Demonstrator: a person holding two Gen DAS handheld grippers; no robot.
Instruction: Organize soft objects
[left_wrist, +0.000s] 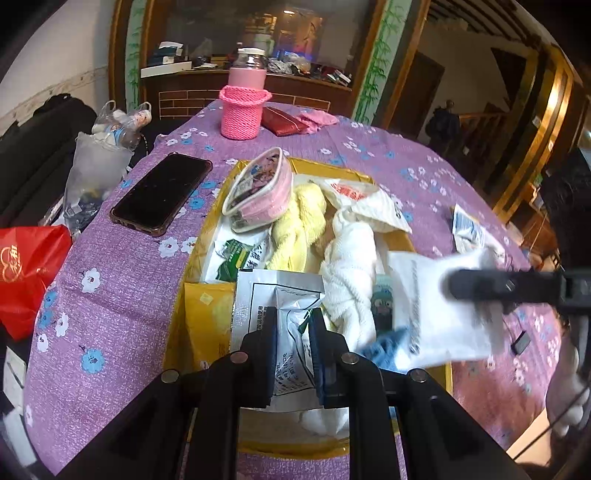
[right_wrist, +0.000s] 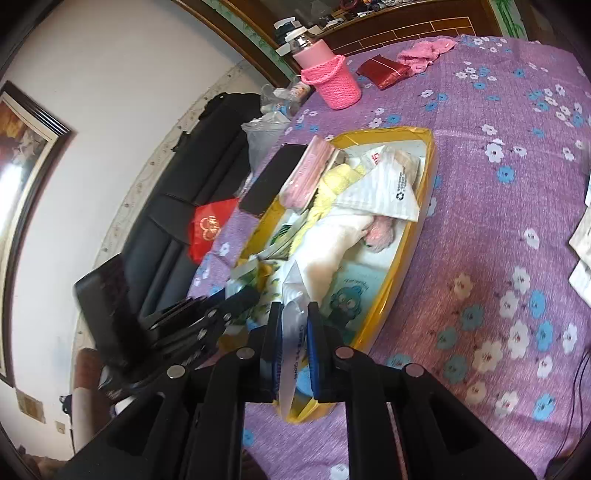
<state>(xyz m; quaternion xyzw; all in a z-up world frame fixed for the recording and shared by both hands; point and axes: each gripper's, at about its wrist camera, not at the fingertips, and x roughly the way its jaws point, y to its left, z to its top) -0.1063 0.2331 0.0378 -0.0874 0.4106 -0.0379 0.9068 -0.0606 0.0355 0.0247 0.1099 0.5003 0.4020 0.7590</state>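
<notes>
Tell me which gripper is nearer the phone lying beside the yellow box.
Left. The left gripper, shut on a white sachet, is over the box's near end on the phone side. The right gripper, shut on a white packet, is over the box's opposite side.

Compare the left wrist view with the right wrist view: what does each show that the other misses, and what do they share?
Only the left wrist view shows the left claw shut on a printed white packet, and the whole face of the black phone.

Only the right wrist view shows the right claw shut on a white packet, a framed picture on the wall, and a teal cartoon pack unobstructed.

Both show the yellow box of soft items, the pink knitted holder and the purple floral cloth.
</notes>
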